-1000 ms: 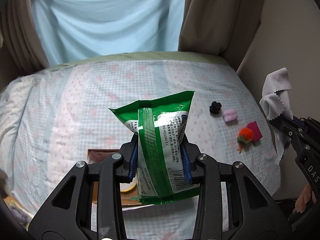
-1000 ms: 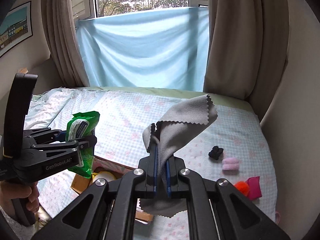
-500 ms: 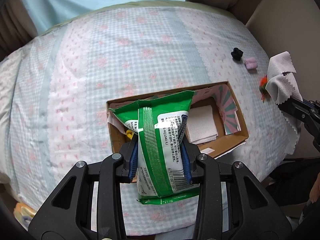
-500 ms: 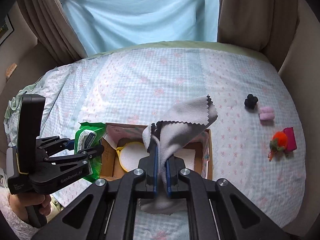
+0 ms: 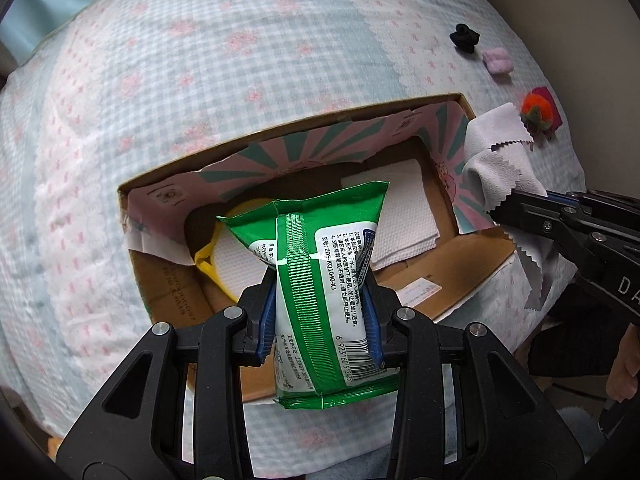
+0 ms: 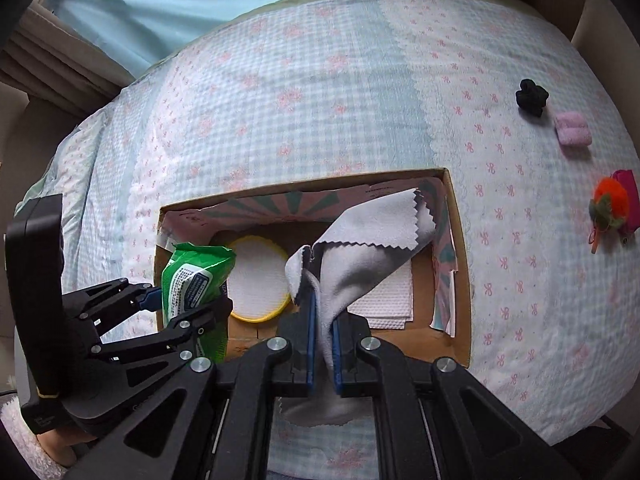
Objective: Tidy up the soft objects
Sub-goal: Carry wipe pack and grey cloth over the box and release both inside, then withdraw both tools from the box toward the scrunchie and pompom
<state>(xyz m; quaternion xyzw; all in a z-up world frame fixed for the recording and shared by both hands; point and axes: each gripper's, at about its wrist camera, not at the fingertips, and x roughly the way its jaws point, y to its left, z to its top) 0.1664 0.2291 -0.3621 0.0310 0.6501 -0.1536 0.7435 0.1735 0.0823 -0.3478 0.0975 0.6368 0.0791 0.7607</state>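
My left gripper (image 5: 320, 312) is shut on a green wet-wipe pack (image 5: 320, 280) and holds it above the left half of an open cardboard box (image 5: 168, 284); both also show in the right wrist view, the gripper (image 6: 182, 302) and the pack (image 6: 192, 276). My right gripper (image 6: 322, 344) is shut on a grey cloth (image 6: 368, 248) with zigzag edges, above the box's (image 6: 460, 248) right half. From the left wrist view the cloth (image 5: 500, 160) hangs over the box's right wall. Inside the box lie a yellow-rimmed round pad (image 6: 256, 280) and a white folded tissue (image 5: 400, 208).
The box sits on a bed with a pale blue and pink checked cover (image 6: 320, 100). At the right lie a black soft item (image 6: 530, 96), a pink one (image 6: 572, 132), an orange pompom (image 6: 608, 200) and a magenta piece (image 6: 628, 192). A wall stands close on the right.
Both grippers have tilted down and moved in over the box, which now fills the middle of both views. Each keeps its hold.
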